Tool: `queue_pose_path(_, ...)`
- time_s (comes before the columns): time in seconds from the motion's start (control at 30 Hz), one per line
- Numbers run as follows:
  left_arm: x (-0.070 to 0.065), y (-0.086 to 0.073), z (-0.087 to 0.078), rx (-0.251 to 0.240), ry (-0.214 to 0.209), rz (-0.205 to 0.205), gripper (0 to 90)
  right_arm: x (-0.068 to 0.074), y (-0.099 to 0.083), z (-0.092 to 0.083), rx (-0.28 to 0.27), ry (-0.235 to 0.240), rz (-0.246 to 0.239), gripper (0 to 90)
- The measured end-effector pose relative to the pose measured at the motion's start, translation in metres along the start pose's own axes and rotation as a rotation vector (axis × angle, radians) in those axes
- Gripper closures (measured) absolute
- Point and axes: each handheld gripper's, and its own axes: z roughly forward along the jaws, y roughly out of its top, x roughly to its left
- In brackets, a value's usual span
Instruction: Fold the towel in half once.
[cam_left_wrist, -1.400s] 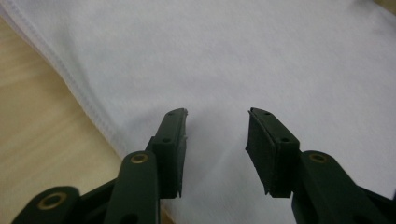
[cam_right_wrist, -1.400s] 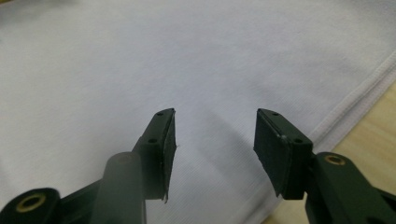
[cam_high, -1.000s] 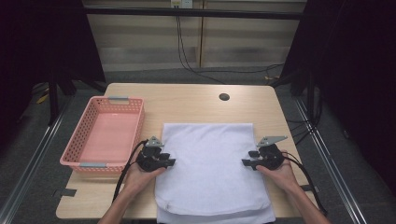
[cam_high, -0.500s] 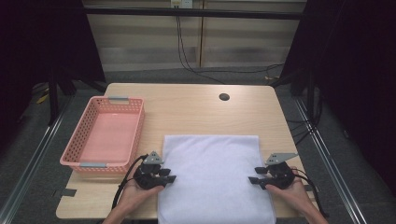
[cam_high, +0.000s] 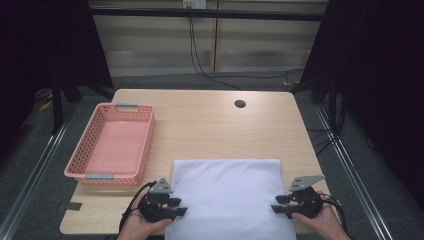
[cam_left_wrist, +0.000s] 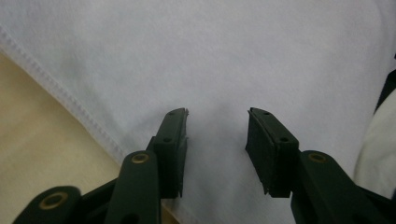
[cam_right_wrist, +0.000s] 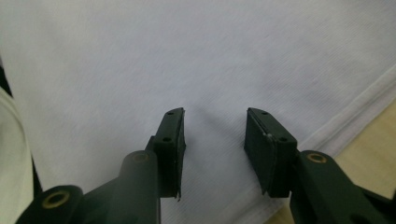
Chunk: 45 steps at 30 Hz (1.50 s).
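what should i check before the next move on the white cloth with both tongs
1. White rectangular cloth lies flat on the wooden table: ok.
2. Left tongs over the cloth's left edge, jaws just been opening, nothing pinched: ok.
3. Right tongs over the right edge, jaws just been closing, a gap between them: ok.
4. Near cloth edge within the table: not ok, it hangs over.
5. Pink plastic basket apart from the cloth: ok.

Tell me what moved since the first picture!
Both grippers slid back toward the near table edge: the left gripper along the cloth's left side, the right gripper along its right. The cloth's far edge came nearer with them. The left jaws have just been opening and the right closing; both stand apart over the cloth, pinching nothing. The basket and table stayed put.
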Motion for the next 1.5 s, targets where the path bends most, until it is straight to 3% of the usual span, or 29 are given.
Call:
queue_pose_path(0.03,0.004,0.004,0.001,-0.009,0.013,0.015,55.5,-0.004,0.003,0.001,-0.012,-0.008,0.005,57.9)
queue_pose_path(0.1,0.015,0.014,0.002,-0.027,0.033,0.011,55.4,-0.015,0.014,-0.003,-0.066,-0.075,0.007,58.5)
queue_pose_path(0.2,0.036,0.031,0.005,-0.062,0.033,-0.014,55.4,-0.040,0.035,-0.010,-0.152,-0.142,0.035,60.0)
queue_pose_path(0.37,0.062,0.052,0.016,-0.095,0.066,-0.047,55.2,-0.077,0.061,0.006,-0.137,-0.161,0.061,52.5)
queue_pose_path(0.43,0.069,0.058,0.018,-0.120,0.081,-0.051,54.4,-0.086,0.065,0.016,-0.139,-0.171,0.051,50.3)
queue_pose_path(0.53,0.077,0.064,0.019,-0.146,0.094,-0.066,52.7,-0.094,0.067,0.027,-0.118,-0.167,0.075,48.6)
queue_pose_path(0.6,0.083,0.063,0.020,-0.169,0.099,-0.088,51.7,-0.097,0.066,0.032,-0.115,-0.161,0.081,48.9)
queue_pose_path(0.7,0.083,0.062,0.022,-0.157,0.100,-0.063,45.5,-0.099,0.062,0.036,-0.097,-0.163,0.076,51.5)
queue_pose_path(0.9,0.086,0.059,0.027,-0.144,0.116,-0.062,38.0,-0.098,0.057,0.035,-0.085,-0.132,0.098,73.4)
queue_pose_path(1.0,0.090,0.056,0.028,-0.143,0.122,-0.087,35.3,-0.098,0.055,0.034,-0.083,-0.122,0.093,80.1)
queue_pose_path(1.07,0.089,0.056,0.030,-0.130,0.140,-0.075,34.8,-0.099,0.054,0.033,-0.084,-0.119,0.096,81.4)
queue_pose_path(1.2,0.094,0.055,0.032,-0.131,0.141,-0.093,35.8,-0.099,0.054,0.033,-0.089,-0.119,0.095,82.4)
queue_pose_path(1.5,0.094,0.055,0.036,-0.134,0.158,-0.065,38.2,-0.099,0.049,0.028,-0.084,-0.129,0.103,82.4)
